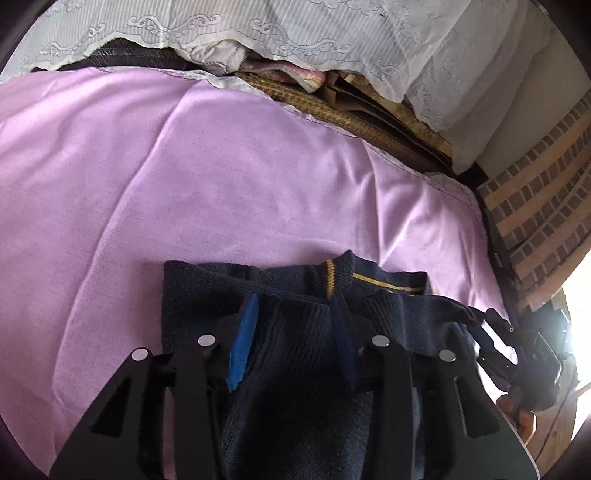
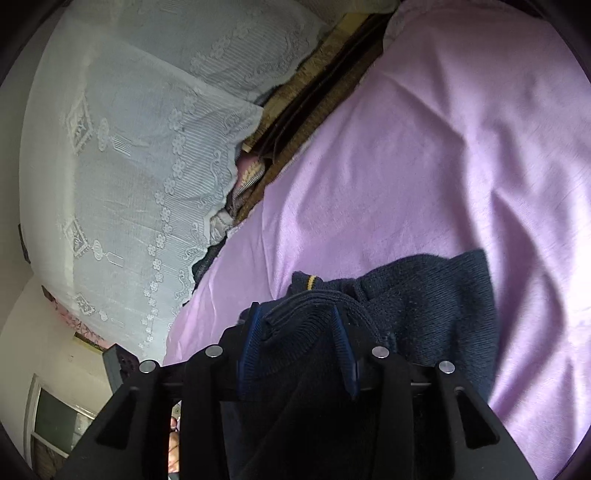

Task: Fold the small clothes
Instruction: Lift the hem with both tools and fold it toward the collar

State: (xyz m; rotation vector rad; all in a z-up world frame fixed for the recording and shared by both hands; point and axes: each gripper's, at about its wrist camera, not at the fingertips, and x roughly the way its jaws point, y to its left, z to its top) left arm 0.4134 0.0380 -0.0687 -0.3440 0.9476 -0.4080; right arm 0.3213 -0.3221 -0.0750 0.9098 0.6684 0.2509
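Note:
A small navy knit garment [image 1: 199,295] with a thin yellow stripe [image 1: 384,285] lies folded on the lilac sheet [image 1: 184,177]. My left gripper [image 1: 295,299] is over its near part, blue fingers [image 1: 243,343] apart, with knit lying loosely between them. In the right wrist view the same garment [image 2: 436,295] spreads to the right. My right gripper [image 2: 295,308] is open, and a bunched fold of the knit arches between its fingers [image 2: 341,347]. The right gripper's black frame [image 1: 524,343] shows at the garment's right end in the left view.
White lace cloth [image 1: 295,33] hangs along the far edge of the sheet, above a woven mat and cardboard [image 1: 351,110]. A brick-patterned surface [image 1: 543,206] stands at the right. A window [image 2: 59,424] shows at the lower left of the right view.

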